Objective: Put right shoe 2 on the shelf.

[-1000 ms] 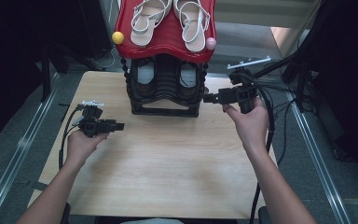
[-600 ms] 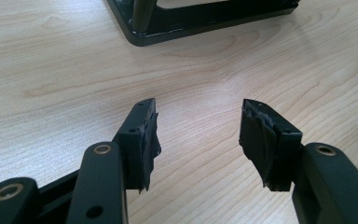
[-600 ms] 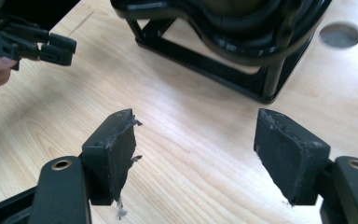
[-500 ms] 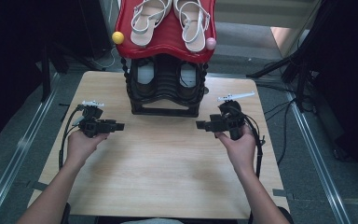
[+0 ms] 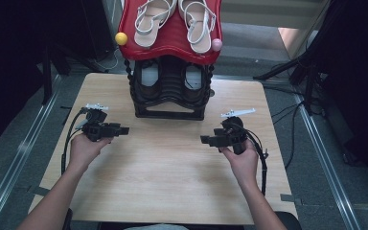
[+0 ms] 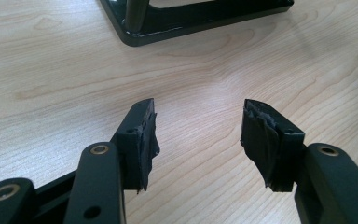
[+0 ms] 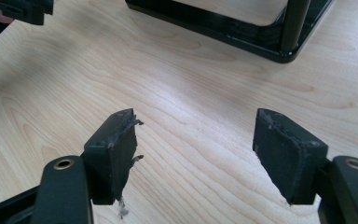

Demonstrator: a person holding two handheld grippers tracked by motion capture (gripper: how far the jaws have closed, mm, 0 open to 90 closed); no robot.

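A black shoe rack (image 5: 170, 91) stands at the far middle of the wooden table (image 5: 172, 172). Its red top shelf (image 5: 172, 44) carries a pair of white sandals (image 5: 151, 21), and dark shoes sit on the shelf below. My left gripper (image 5: 123, 130) is held low over the table, left of the rack, pointing right. Its jaws (image 6: 198, 112) stand open over bare wood. My right gripper (image 5: 205, 140) is low at the right, pointing left, also open (image 7: 195, 122) with nothing between its pads. The rack's base (image 6: 191, 21) lies just beyond both.
A yellow ball (image 5: 120, 38) and a pink ball (image 5: 216, 44) cap the red shelf's front corners. Cables trail from both grippers across the table. Dark stands and metal floor rails flank the table. The left gripper (image 7: 18, 9) shows at the right gripper view's top left.
The right hand has come down from beside the rack's upper part to just above the table, and nearer to me. The left hand has stayed where it was.
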